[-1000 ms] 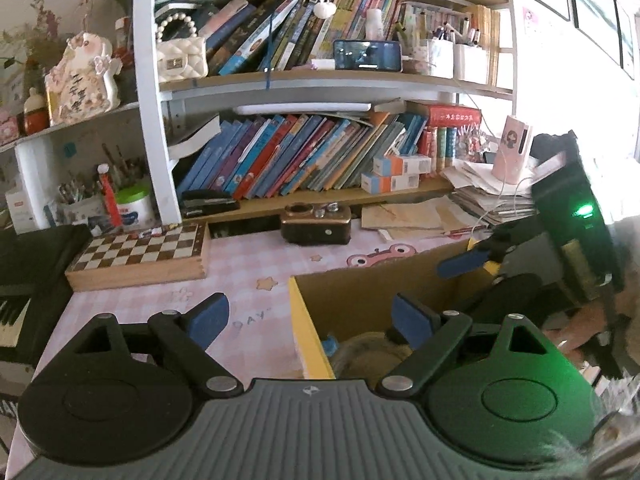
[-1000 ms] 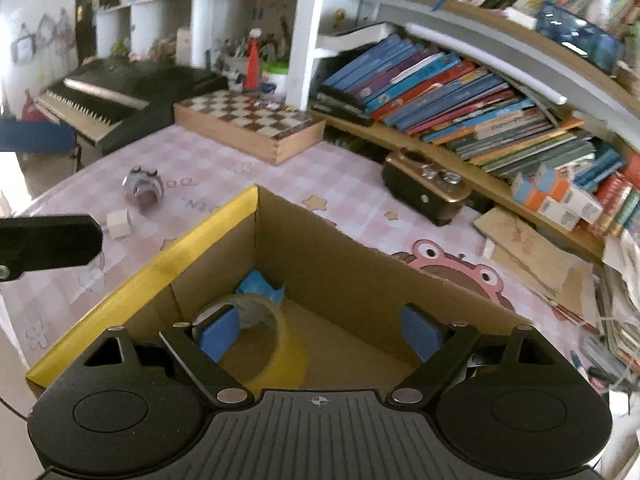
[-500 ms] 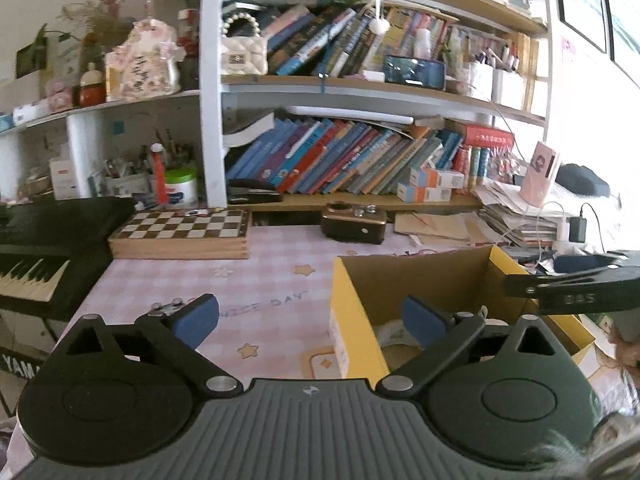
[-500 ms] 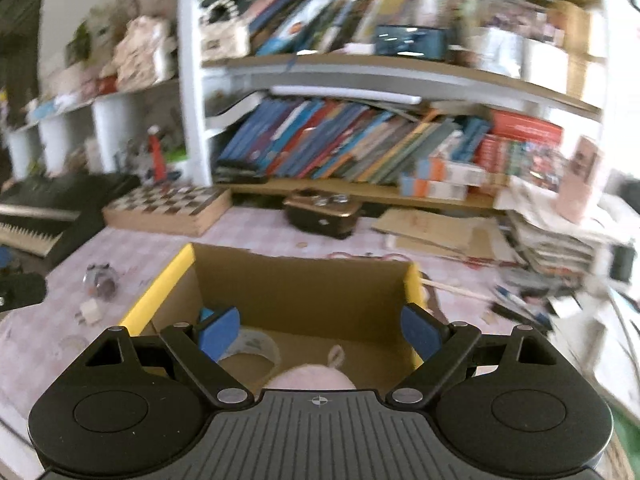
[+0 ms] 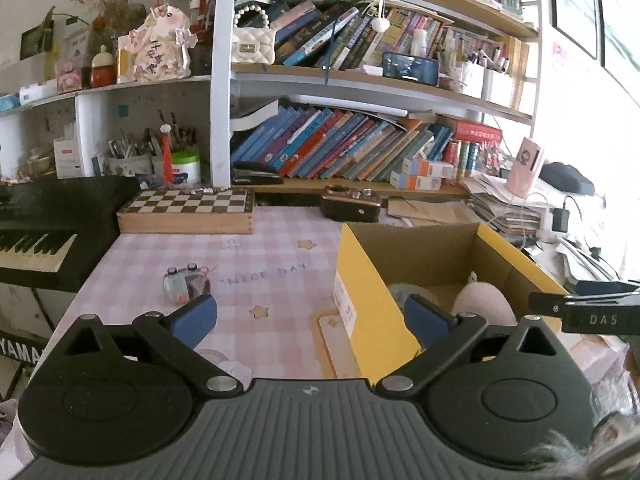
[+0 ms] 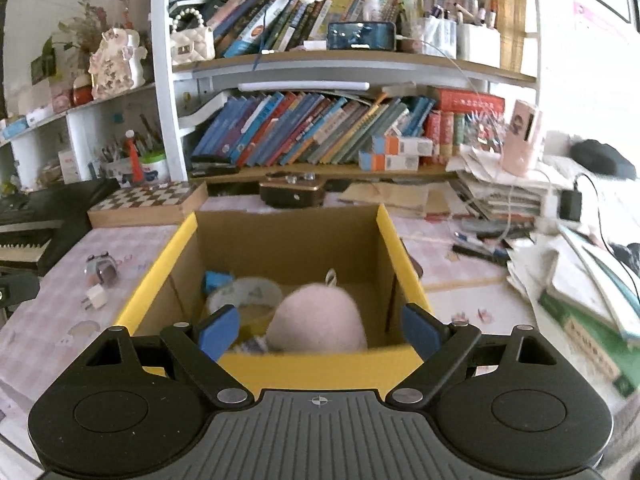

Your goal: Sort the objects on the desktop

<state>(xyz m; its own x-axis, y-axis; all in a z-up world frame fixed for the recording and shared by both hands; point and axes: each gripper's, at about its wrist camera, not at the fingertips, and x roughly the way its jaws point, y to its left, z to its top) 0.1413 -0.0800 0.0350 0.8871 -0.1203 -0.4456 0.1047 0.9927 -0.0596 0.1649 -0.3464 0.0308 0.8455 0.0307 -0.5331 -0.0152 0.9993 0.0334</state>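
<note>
Here we hold both grippers low at the near edge of the pink checked tablecloth (image 5: 276,284), facing the bookshelf (image 6: 320,64). Our left gripper (image 5: 310,320) has its fingers spread wide with nothing between them; the left pad is over the cloth and the right pad overlaps the yellow side of the cardboard box (image 5: 360,276). Our right gripper (image 6: 319,330) is likewise wide and empty, its pads sitting in front of the box's near wall.

The box stands open-topped on the cloth, its long sides running away from us toward the shelf. Inside it lie a pink plush toy (image 6: 318,316) against the near wall, a roll of tape (image 6: 244,294) to its left and something blue (image 6: 218,280) in the far left corner.

Left of the box, on the cloth, we see a small clear toy car (image 5: 186,284) and, nearer us, a white plug (image 6: 95,298); the two are close but apart. Further back a chessboard box (image 5: 188,212) lies flat, a piano keyboard (image 5: 32,244) fills the left edge, and a dark brown case (image 6: 292,194) sits just behind the cardboard box. To the right, stacked papers and books (image 6: 500,196) crowd the table.
</note>
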